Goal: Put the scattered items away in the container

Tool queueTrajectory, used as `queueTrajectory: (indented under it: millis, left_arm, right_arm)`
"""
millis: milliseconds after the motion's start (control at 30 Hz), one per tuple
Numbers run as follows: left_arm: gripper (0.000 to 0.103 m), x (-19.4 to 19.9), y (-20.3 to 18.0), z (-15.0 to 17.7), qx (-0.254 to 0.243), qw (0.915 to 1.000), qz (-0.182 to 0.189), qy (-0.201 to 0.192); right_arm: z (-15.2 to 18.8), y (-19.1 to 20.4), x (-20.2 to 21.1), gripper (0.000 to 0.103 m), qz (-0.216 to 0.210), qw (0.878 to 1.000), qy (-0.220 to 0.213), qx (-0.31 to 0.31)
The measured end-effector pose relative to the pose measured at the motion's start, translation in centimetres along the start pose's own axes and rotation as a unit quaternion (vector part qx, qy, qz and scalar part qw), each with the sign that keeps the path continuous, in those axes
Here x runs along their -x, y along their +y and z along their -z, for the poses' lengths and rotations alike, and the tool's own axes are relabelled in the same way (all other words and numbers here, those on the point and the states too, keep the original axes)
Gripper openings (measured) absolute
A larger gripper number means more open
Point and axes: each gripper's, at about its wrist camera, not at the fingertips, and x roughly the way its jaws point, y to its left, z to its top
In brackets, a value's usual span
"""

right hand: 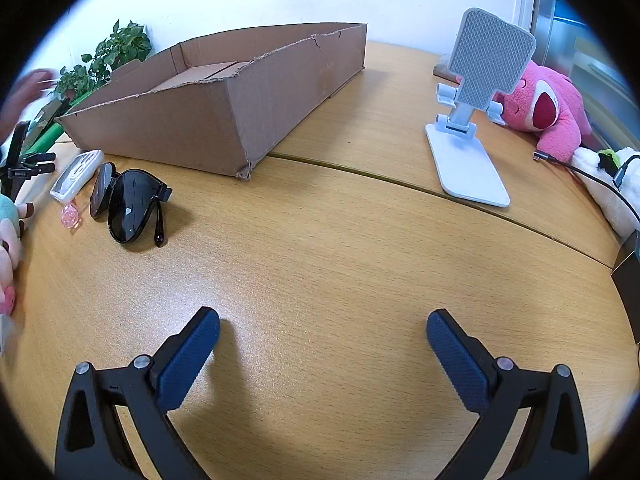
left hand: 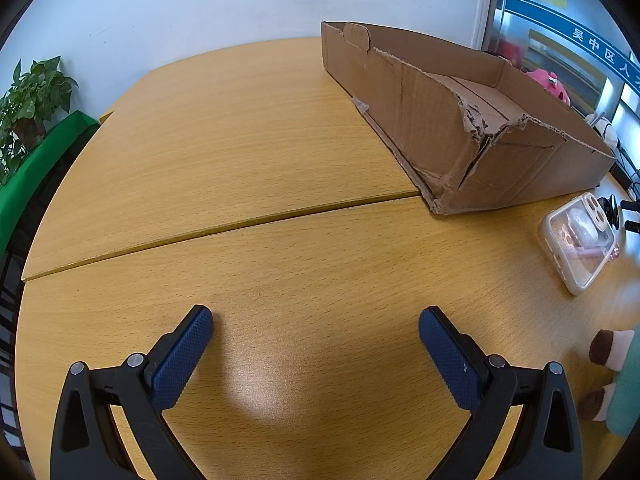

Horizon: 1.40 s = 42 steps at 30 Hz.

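Nothing is gathered yet: the left gripper point(left hand: 316, 320) and right gripper point(right hand: 323, 322) both hang spread and empty. The cardboard box point(right hand: 224, 120), upper left, looks bare inside (far end hidden). Next, likely reach left for one pair of sunglasses point(right hand: 128, 206), one phone case point(right hand: 76, 176), then one white stand point(right hand: 468, 120).

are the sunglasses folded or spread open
Folded: the sunglasses lie on the table with both temple arms tucked across behind the dark lenses.
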Motion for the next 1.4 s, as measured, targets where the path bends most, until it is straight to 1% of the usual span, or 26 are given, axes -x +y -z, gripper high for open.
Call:
queueTrajectory:
  millis: [367, 500, 533, 600, 667, 867, 933, 967, 1100, 1300, 1367, 1400]
  left_arm:
    - [0.103, 0.3, 0.3, -0.3, 0.000, 1.0000, 0.000, 0.000]
    - [0.103, 0.3, 0.2, -0.3, 0.000, 1.0000, 0.000, 0.000]
    - [0.103, 0.2, 0.3, -0.6, 0.000, 1.0000, 0.001, 0.000]
    - [0.103, 0.7, 1.5, -2.3, 0.002, 1.0000, 0.000, 0.002]
    - [0.103, 0.5, 1.3, -2.2, 0.008, 1.0000, -0.005, 0.001]
    - [0.103, 2.4, -1.3, -0.9, 0.007, 1.0000, -0.005, 0.002]
    - [0.103, 3.4, 0.3, -3.4, 0.009, 0.9999, -0.007, 0.003]
    - [0.103, 3.9, 0.2, -3.5, 0.012, 0.9999, -0.009, 0.003]
    - [0.103, 5.4, -2.7, -1.6, 0.014, 0.9999, -0.009, 0.003]
    - [0.103, 7.6, -5.1, 0.7, 0.042, 0.9989, -0.022, -0.002]
    - [0.103, 9.2, -5.2, 1.2, 0.063, 0.9975, -0.029, -0.016]
    - [0.103, 10.6, -5.2, 1.2, 0.079, 0.9959, -0.032, -0.031]
  right_arm:
    - [0.0, 0.0, 0.0, 0.103, 0.000, 1.000, 0.000, 0.000]
    - [-0.9, 0.4, -0.6, 0.103, 0.016, 1.000, 0.001, -0.020]
    - [-1.0, 0.6, -0.7, 0.103, 0.023, 0.999, 0.001, -0.031]
    - [-0.9, 0.9, -0.7, 0.103, 0.034, 0.998, 0.001, -0.045]
    - [-0.6, 1.3, -0.4, 0.103, 0.039, 0.998, 0.001, -0.053]
    - [-0.3, 1.6, -0.1, 0.103, 0.056, 0.995, 0.001, -0.076]
    - [-0.2, 1.7, -0.1, 0.103, 0.063, 0.994, 0.001, -0.087]
    - [-0.2, 1.8, -0.1, 0.103, 0.066, 0.994, 0.001, -0.091]
    - [0.0, 2.3, 0.1, 0.103, 0.079, 0.991, 0.002, -0.107]
    - [0.2, 3.4, 0.4, 0.103, 0.092, 0.988, 0.002, -0.124]
    - [0.4, 3.8, 0.6, 0.103, 0.096, 0.987, 0.002, -0.128]
    - [0.6, 4.1, 0.7, 0.103, 0.097, 0.987, 0.002, -0.128]
